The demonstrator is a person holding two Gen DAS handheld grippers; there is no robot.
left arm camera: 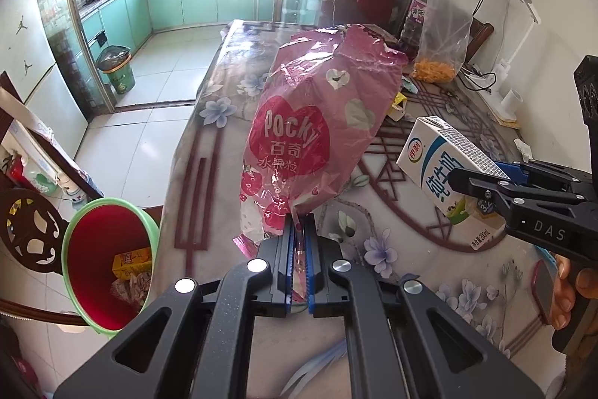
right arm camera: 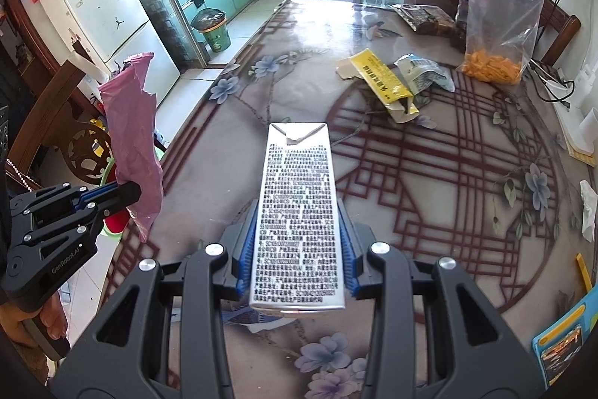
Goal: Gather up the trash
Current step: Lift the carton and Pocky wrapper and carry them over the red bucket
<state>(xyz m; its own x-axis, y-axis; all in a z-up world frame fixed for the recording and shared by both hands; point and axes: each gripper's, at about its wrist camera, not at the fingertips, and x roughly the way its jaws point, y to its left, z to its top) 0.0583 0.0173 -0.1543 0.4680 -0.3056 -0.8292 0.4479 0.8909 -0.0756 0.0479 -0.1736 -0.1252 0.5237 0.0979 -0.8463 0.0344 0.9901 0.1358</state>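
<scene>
We pinch the pink wrapper in left tongs, milk carton in right tongs, bound for the bin off the bench's left edge.

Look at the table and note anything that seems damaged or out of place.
A yellow box lies torn open and flattened beside a crumpled blue-white wrapper on the table. The pink Pocky bag has a ragged, ripped top.

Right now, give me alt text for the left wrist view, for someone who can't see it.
The left tongs pinch a pink Pocky wrapper above a floral table. At right, the right tongs grip a milk carton; a green-rimmed red bin with trash stands lower left.
</scene>
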